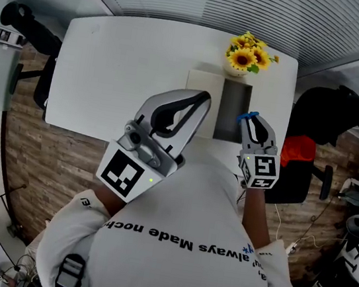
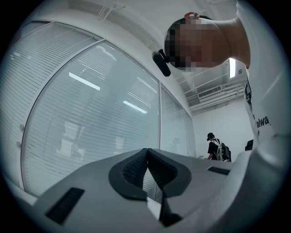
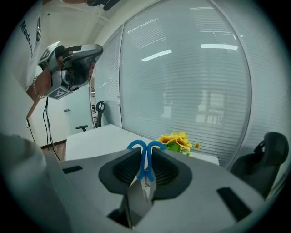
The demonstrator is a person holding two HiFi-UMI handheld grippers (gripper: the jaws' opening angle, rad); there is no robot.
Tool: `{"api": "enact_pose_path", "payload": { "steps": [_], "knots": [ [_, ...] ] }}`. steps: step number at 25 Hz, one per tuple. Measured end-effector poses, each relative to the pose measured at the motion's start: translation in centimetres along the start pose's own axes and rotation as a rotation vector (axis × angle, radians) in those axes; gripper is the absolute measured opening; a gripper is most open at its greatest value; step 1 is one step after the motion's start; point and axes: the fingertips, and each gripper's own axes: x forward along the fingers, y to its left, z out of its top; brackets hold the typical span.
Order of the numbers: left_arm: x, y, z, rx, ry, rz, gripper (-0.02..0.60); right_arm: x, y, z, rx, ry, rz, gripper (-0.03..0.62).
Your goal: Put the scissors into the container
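My right gripper (image 1: 254,121) is shut on a pair of scissors (image 3: 145,157). Their blue handles (image 1: 247,115) stick out past the fingertips and the blades point back toward the gripper body. It hovers just right of a dark grey oblong container (image 1: 232,110) on the white table (image 1: 110,69). My left gripper (image 1: 201,98) is raised high over the table's near edge, left of the container, shut with nothing between its pads (image 2: 136,168). The right gripper view also shows the left gripper (image 3: 77,61) up in the air.
A vase of sunflowers (image 1: 247,56) stands just behind the container, also visible as sunflowers (image 3: 175,140). A pale flat tray (image 1: 203,89) lies left of the container. Black office chairs stand at the right (image 1: 330,118) and left (image 1: 32,30). A glass wall with blinds runs behind the table.
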Motion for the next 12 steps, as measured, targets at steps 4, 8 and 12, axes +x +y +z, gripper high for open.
{"api": "enact_pose_path", "payload": {
  "steps": [4,8,12],
  "knots": [
    [0.0,0.0,0.0,-0.001,0.002,0.0,0.02,0.4,0.1,-0.7,0.0,0.018,0.006,0.084],
    [0.0,0.0,0.1,0.001,0.002,0.002,0.02,0.7,-0.1,-1.3,0.002,0.034,0.006,0.084],
    [0.0,0.0,0.1,0.0,0.001,0.003,0.02,1.2,-0.2,-2.2,0.006,0.053,0.007,0.084]
  ]
}}
